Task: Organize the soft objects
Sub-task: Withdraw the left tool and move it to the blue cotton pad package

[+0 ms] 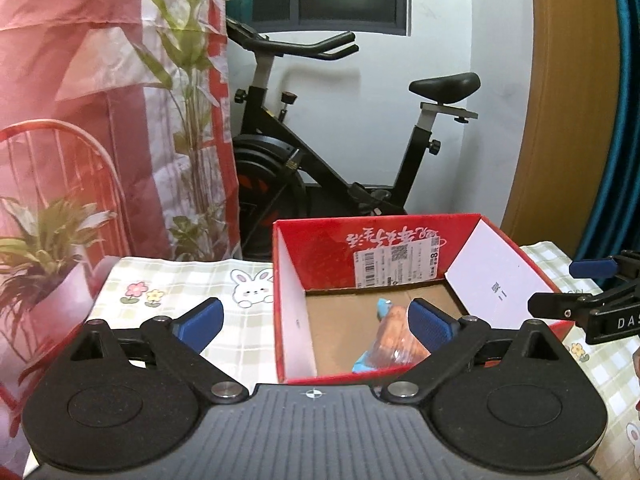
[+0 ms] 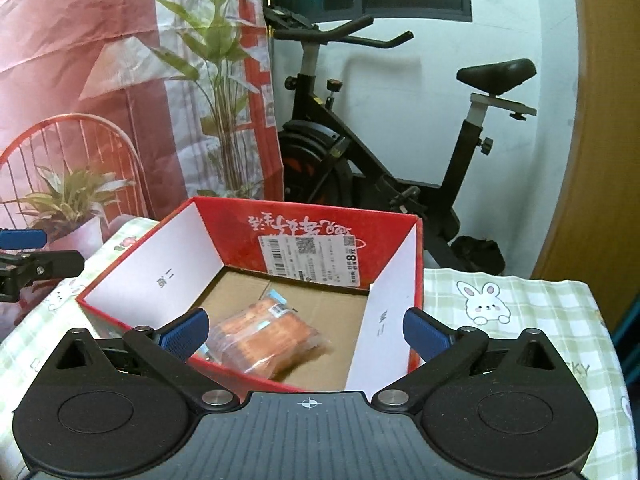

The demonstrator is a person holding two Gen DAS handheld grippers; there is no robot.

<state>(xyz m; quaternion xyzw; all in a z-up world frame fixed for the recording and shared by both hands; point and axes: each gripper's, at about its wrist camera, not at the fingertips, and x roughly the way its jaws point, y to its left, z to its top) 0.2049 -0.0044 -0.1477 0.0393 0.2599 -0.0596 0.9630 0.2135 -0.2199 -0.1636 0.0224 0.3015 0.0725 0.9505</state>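
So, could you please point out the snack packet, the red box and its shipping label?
snack packet (image 2: 266,336): right wrist view, middle of the orange wrapper.
red box (image 2: 236,216): right wrist view, far wall.
shipping label (image 2: 310,258): right wrist view, label's centre.

You had one red cardboard box open on the counter, and inside it lay one clear packet of orange snacks; you could see no second item in the box. One shipping label was stuck to the box's far inner wall. Two grippers were in view near the box, the left gripper and the right gripper, each with two blue pads. Behind the box stood one exercise bike. On the cloth beside the box, you could count two printed rabbits.
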